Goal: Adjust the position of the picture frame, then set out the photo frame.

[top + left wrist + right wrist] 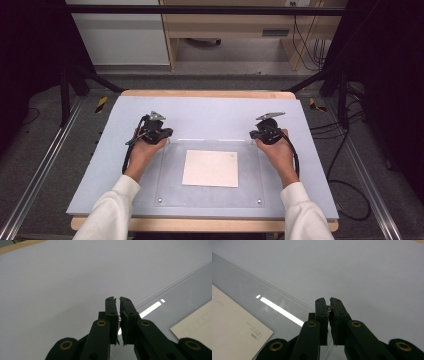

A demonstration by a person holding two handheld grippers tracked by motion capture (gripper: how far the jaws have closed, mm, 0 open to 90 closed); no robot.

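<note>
Clear acrylic forms the sheet (210, 172) that lies flat on the pale blue mat (100, 165) covering the surface, with a cream paper card (210, 168) held beneath it. Small metal studs are seen at its corners. The left tool (167, 141) is placed at the far left corner of the sheet and the right tool (253, 141) at the far right corner.

In the left gripper view, the left tool (118, 298) is clamped together on a small metal stud (120, 317) (only a glint of it is visible between the pads). In the right gripper view, the right tool (327, 300) is likewise closed on a rounded stud (328, 307).

Progress is judged as early: both far corners are gripped, but the sheet is not yet raised, and the card remains covered. Lifting or shifting the sheet is left to be done.
</note>
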